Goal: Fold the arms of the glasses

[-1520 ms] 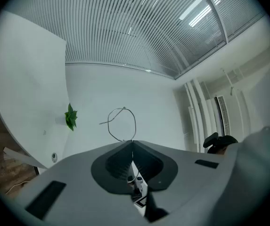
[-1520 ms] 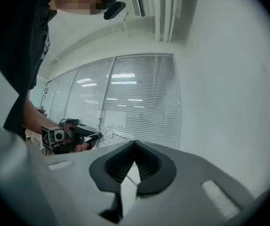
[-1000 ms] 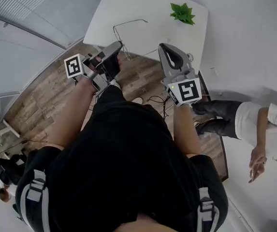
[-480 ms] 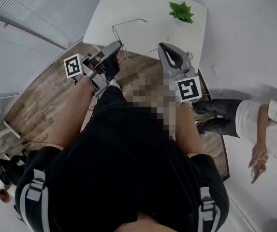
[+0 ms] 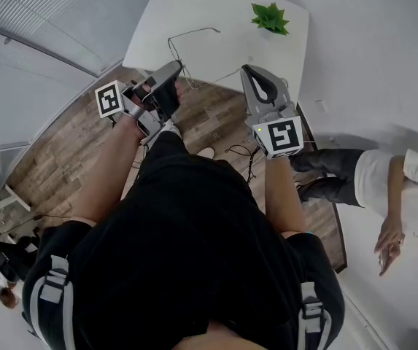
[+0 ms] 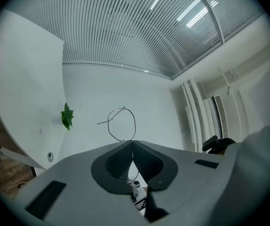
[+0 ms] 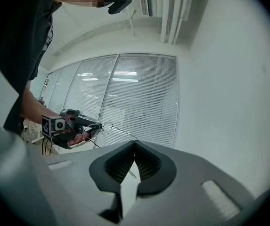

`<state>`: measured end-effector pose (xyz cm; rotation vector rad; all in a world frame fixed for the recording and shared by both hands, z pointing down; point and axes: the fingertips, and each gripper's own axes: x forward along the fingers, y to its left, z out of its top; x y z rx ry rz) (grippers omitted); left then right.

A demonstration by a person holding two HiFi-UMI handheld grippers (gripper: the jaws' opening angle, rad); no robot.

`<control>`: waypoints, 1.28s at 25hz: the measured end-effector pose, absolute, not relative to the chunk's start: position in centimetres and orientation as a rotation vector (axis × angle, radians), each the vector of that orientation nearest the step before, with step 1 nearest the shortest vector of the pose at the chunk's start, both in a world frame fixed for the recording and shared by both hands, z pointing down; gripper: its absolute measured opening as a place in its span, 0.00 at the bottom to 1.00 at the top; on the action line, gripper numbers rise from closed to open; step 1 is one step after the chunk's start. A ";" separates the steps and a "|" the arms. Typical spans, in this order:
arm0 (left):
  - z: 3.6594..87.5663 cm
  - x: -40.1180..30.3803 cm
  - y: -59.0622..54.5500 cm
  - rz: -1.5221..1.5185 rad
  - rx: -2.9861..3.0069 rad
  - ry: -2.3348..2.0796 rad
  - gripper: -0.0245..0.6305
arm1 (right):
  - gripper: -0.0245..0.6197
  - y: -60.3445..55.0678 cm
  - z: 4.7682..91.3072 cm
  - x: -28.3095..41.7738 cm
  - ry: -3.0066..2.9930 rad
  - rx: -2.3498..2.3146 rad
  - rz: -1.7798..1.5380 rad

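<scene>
A thin wire-framed pair of glasses (image 5: 192,44) hangs in the air over the white table (image 5: 216,6), held between both grippers. My left gripper (image 5: 176,67) is shut on the frame beside a lens; in the left gripper view the lens loop (image 6: 123,123) rises just past the closed jaw tips of the left gripper (image 6: 132,143). My right gripper (image 5: 246,70) is shut on the end of one arm of the glasses. In the right gripper view that arm (image 7: 123,133) runs from the right gripper (image 7: 135,143) across to the left gripper (image 7: 73,126).
A small green plant (image 5: 271,18) stands at the table's far right. Wooden floor (image 5: 70,159) with cables lies below the grippers. A person (image 5: 384,188) sits at the right against the white wall. Slatted blinds (image 7: 125,93) cover the windows.
</scene>
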<state>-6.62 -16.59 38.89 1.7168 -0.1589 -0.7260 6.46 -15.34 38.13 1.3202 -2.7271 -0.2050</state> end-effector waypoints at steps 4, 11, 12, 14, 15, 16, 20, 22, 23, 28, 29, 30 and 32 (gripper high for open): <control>38.8 -6.5 -16.5 -0.729 1.714 -0.158 0.05 | 0.06 -15.4 37.8 6.8 -2.689 1.326 -0.266; 38.6 -6.4 -16.4 -0.737 1.705 -0.153 0.05 | 0.06 -15.4 38.4 7.5 -2.616 1.333 -0.286; 38.6 -6.4 -16.4 -0.738 1.706 -0.153 0.05 | 0.06 -15.4 38.6 7.5 -2.605 1.327 -0.288; 38.5 -6.3 -16.4 -0.740 1.706 -0.151 0.05 | 0.09 -15.4 39.1 7.5 -2.583 1.313 -0.293; 38.5 -6.3 -16.4 -0.742 1.705 -0.150 0.05 | 0.10 -15.4 39.3 7.5 -2.571 1.307 -0.297; 38.4 -6.3 -16.4 -0.744 1.704 -0.149 0.05 | 0.10 -15.4 39.5 7.5 -2.559 1.300 -0.302; 38.2 -6.3 -16.4 -0.751 1.702 -0.149 0.05 | 0.12 -15.4 40.1 7.3 -2.523 1.275 -0.323; 38.1 -6.4 -16.4 -0.756 1.702 -0.148 0.05 | 0.13 -15.4 40.5 7.2 -2.503 1.261 -0.334; 38.0 -6.4 -16.4 -0.758 1.702 -0.148 0.05 | 0.14 -15.4 40.7 7.1 -2.490 1.255 -0.344; 37.9 -6.4 -16.4 -0.763 1.703 -0.142 0.05 | 0.15 -15.6 41.9 7.0 -2.375 1.231 -0.432; 37.9 -6.4 -16.4 -0.763 1.704 -0.143 0.05 | 0.15 -15.6 42.1 6.9 -2.352 1.222 -0.451; 37.9 -6.4 -16.4 -0.762 1.704 -0.143 0.05 | 0.16 -15.7 42.3 6.8 -2.331 1.214 -0.469; 37.9 -6.4 -16.4 -0.762 1.704 -0.142 0.05 | 0.16 -15.8 42.7 6.7 -2.291 1.198 -0.502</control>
